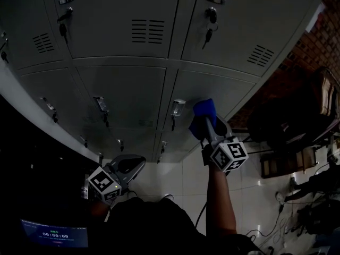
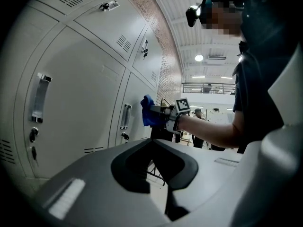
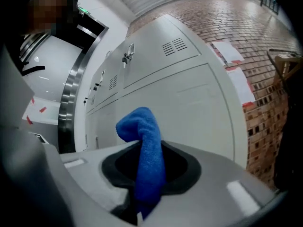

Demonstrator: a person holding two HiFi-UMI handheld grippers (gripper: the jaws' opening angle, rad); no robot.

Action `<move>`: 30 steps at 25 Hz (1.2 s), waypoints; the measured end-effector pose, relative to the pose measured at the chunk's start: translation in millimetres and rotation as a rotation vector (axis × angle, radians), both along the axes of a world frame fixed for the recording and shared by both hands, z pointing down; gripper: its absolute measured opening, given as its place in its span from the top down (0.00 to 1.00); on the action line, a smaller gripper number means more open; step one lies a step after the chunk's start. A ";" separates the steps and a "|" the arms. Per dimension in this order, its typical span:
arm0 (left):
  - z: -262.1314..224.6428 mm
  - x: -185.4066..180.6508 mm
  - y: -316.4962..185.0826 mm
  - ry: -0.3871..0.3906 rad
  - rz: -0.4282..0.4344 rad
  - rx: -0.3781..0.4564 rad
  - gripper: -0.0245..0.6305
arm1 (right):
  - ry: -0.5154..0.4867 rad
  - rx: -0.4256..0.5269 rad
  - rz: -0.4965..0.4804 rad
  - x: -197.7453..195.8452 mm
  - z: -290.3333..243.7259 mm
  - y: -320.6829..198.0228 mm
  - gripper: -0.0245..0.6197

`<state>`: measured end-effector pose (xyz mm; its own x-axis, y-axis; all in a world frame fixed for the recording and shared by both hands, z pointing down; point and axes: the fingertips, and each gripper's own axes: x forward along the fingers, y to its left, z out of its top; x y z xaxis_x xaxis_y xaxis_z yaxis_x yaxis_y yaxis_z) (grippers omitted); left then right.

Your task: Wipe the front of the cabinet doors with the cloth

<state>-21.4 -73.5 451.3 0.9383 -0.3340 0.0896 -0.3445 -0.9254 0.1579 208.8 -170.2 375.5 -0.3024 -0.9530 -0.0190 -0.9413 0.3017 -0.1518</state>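
Grey metal locker doors (image 1: 127,97) fill the upper half of the head view. My right gripper (image 1: 209,125) is raised to the lower right door (image 1: 212,92), just right of its handle (image 1: 177,108), and is shut on a blue cloth (image 1: 203,110). In the right gripper view the cloth (image 3: 147,150) stands up between the jaws, close to the door (image 3: 199,108); whether it touches is unclear. The left gripper view shows the cloth (image 2: 150,111) at the door's face. My left gripper (image 1: 131,165) hangs low, away from the doors, shut and empty (image 2: 158,167).
Keys hang in the upper locks (image 1: 209,34). A brick wall (image 1: 300,54) adjoins the lockers at the right, with dark chairs and furniture (image 1: 297,137) on the tiled floor (image 1: 175,182). A small screen (image 1: 53,232) glows at bottom left. People stand far off (image 2: 199,115).
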 end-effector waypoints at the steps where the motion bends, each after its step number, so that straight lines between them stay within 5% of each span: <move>1: 0.0 -5.6 0.0 0.001 -0.008 -0.001 0.96 | 0.004 -0.006 -0.018 -11.8 2.7 -2.0 0.83; 12: 3.6 -52.1 1.5 0.024 -0.087 -0.016 0.96 | 0.011 -0.074 -0.184 -107.7 25.8 -28.9 0.83; 30: 3.6 -59.6 -7.9 0.018 -0.112 -0.017 0.96 | 0.040 -0.147 -0.129 -88.1 44.4 -52.3 0.83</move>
